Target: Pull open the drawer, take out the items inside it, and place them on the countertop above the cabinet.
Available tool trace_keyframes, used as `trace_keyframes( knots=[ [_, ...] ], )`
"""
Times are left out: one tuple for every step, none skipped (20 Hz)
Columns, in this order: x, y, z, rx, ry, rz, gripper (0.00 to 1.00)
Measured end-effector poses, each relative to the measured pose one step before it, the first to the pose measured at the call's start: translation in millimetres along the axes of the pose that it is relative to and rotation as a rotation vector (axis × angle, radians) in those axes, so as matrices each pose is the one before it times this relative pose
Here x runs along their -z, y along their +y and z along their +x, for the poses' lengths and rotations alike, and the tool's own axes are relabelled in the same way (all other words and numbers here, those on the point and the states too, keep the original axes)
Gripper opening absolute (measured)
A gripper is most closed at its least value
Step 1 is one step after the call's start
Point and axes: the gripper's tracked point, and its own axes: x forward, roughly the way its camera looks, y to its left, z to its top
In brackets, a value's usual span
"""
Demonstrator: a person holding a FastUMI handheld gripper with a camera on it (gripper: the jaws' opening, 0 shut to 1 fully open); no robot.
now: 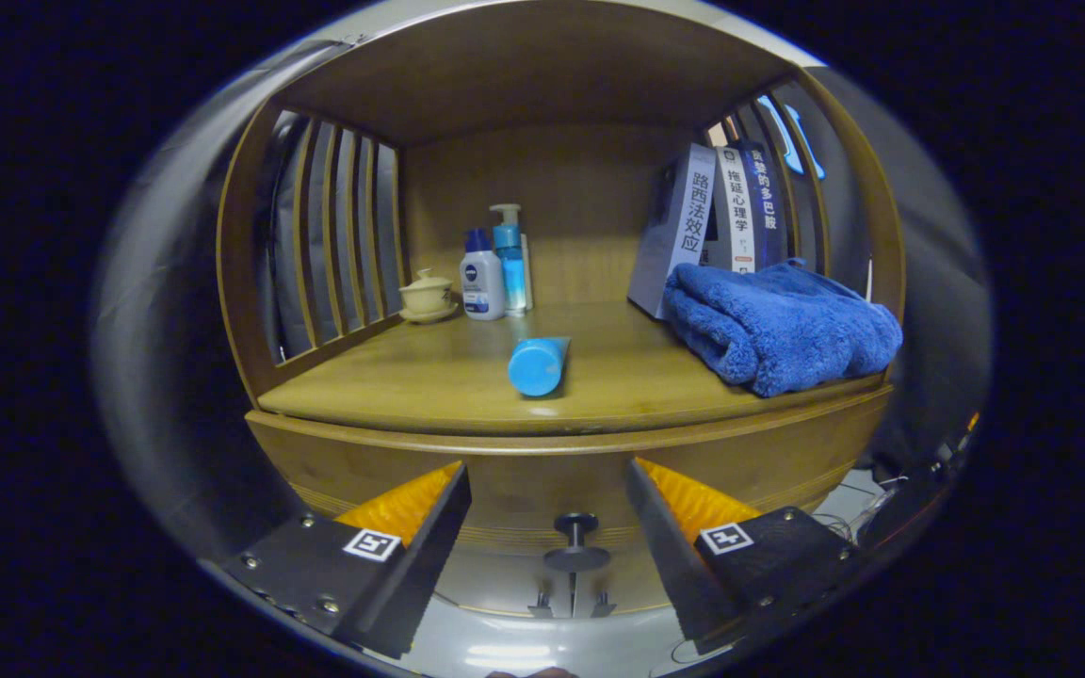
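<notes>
— Where were the tongs?
— Low in the frame, spread apart, empty, the drawer knob between them.
— The drawer?
— Closed; a blue tube lay on the bench at centre.

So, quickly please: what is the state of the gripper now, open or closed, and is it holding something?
Gripper: open, holding nothing; the drawer knob sits between its fingers, untouched.
</notes>
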Motion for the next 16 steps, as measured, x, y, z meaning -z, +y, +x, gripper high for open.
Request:
trace_keyframes(
  knots=[
    [0.31,-1.80,0.20,0.00363,0.00378,0.00332,0.98],
    [-0.48,1.01,0.17,-0.00282,-0.00236,0.00446,0.97],
    [-0.02,-0.30,-0.37,-0.00148,0.00057,0.00353,0.97],
    [-0.06,-0.37,0.04,-0.00036,-0.00128,0.00010,0.97],
    [-0.13,-0.06,0.44,0.00182,0.00081,-0.00183,0.97],
    [-0.01,-0.20,0.21,0.00216,0.00109,-0.00249,0.97],
    [0.11,0.00,-0.14,0.00237,0.00192,-0.00215,0.97],
    [0.44,0.39,-0.19,0.00069,0.00236,-0.00458,0.97],
    [0.04,0.39,-0.15,-0.00094,0.00290,-0.00293,0.97],
    [0.71,1.71,0.27,-0.00393,0.00429,-0.00220,0.97],
    [0.95,0.80,-0.26,-0.00132,0.00721,-0.00601,0.97],
    [1.14,0.68,-0.30,-0.00103,0.00783,-0.01211,0.97],
    [0.48,0.00,0.42,0.00526,0.00773,-0.01266,0.97],
    [0.40,-0.74,0.48,0.00738,0.00439,-0.00853,0.97],
    [-0.25,0.41,-0.23,0.00588,0.00388,-0.00071,0.97],
    [0.15,0.21,0.30,0.00276,0.00234,0.00158,0.97]
  ],
)
